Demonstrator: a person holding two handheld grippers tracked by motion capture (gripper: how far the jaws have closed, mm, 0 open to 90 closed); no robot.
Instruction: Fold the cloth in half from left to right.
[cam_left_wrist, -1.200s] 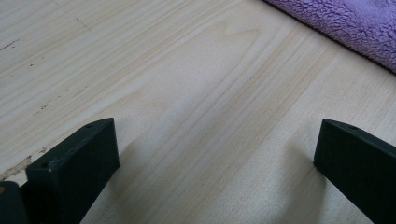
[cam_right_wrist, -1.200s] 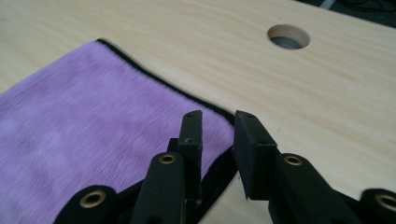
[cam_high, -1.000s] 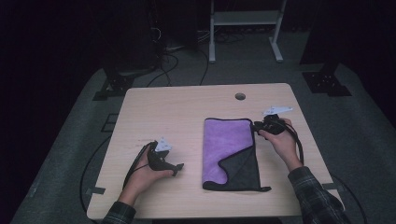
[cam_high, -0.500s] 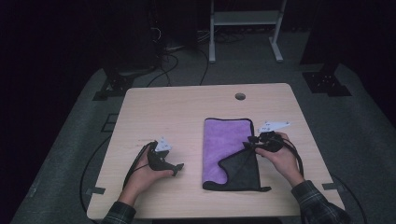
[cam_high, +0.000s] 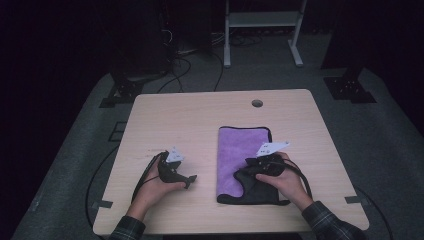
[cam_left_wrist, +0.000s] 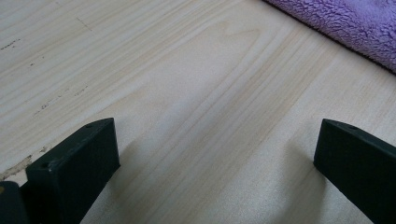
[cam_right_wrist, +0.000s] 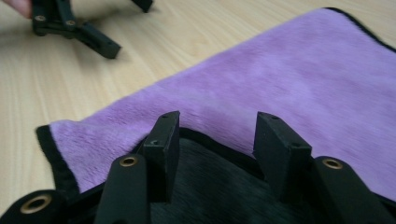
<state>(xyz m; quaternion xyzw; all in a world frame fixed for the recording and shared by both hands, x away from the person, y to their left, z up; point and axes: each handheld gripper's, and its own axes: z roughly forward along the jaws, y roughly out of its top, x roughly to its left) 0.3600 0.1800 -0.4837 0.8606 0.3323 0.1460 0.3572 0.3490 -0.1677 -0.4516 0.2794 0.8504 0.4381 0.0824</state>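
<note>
High view puts the purple towel (cam_high: 244, 150) right of centre on the tabletop (cam_high: 200, 120), its long axis running away from the person, with the near right corner folded over so the dark underside (cam_high: 257, 187) faces up. The right tongs (cam_high: 240, 176) sit directly over that folded flap, on the towel's near end; their jaws have just been opening and now stand partly apart. In the right gripper view they hover above the black-edged fold with nothing pinched between them, though whether the tips brush the pile is hard to say. The left tongs (cam_high: 191, 180) rest on bare wood to the left of the towel, jaws spread wide and empty, the towel's left edge (cam_left_wrist: 345, 28) lying ahead of them. The right hand (cam_high: 285, 182) is plainly the nearer one, so any further fold would likely start from it.
</note>
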